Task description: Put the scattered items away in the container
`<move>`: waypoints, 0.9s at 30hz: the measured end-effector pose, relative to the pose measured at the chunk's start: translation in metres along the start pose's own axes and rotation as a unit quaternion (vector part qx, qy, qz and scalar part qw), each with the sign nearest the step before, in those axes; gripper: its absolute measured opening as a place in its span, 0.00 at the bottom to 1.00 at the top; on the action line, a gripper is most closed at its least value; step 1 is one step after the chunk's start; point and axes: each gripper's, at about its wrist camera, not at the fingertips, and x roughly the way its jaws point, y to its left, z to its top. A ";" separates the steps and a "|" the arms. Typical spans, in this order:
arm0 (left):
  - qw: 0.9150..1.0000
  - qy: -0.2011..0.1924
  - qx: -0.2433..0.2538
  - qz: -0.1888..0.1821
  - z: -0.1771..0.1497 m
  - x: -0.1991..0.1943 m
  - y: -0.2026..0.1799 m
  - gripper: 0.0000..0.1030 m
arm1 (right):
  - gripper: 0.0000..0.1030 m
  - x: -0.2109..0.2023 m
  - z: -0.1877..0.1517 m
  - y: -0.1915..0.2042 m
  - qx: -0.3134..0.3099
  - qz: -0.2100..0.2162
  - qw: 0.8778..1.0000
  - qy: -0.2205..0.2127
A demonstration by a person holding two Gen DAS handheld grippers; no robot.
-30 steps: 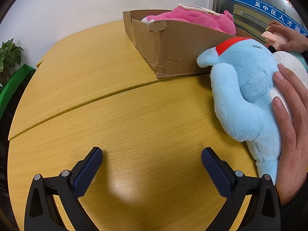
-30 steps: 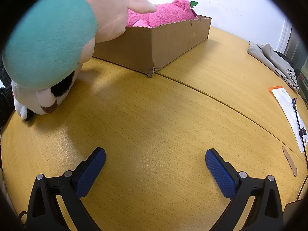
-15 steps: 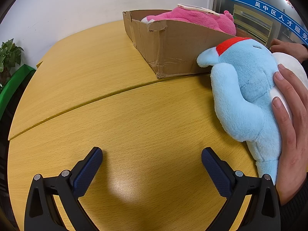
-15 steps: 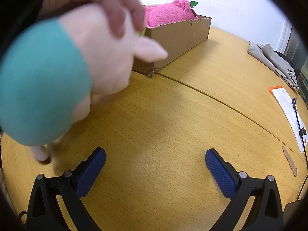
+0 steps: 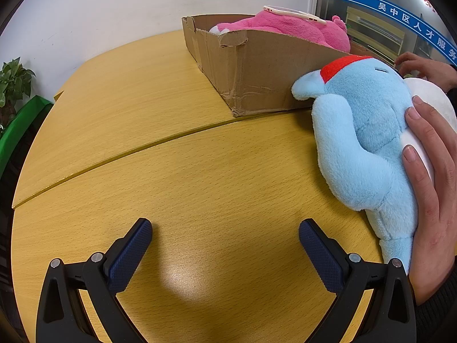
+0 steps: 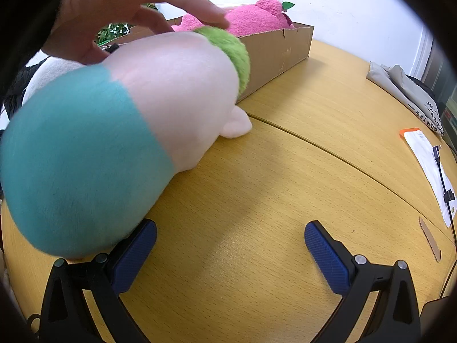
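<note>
I'm holding both grippers, left gripper [image 5: 225, 245] and right gripper [image 6: 230, 247], spread wide and empty; bare hands [image 5: 431, 188] are laying blue plush [image 5: 362, 143] and pink-teal plush [image 6: 120, 131] beside the cardboard box [image 5: 265, 71], probably staging pickups.

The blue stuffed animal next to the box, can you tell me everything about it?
The blue stuffed animal is soft, fluffy, light blue plush with a red patch on top of its head and a white belly part. It lies on the wooden table, head toward the cardboard box. A person's hand rests against its side. Neither gripper touches it.
</note>
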 end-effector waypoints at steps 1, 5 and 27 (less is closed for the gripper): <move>1.000 0.000 0.000 0.000 0.000 0.000 0.000 1.00 | 1.00 0.000 0.000 0.000 0.000 0.000 1.000 0.000; 1.000 0.000 0.000 0.000 0.000 0.000 0.000 1.00 | 1.00 0.000 0.000 0.000 0.000 0.000 1.000 0.000; 1.000 0.000 0.002 -0.002 0.000 0.000 0.000 1.00 | 1.00 0.002 0.002 -0.010 0.026 -0.019 0.999 0.000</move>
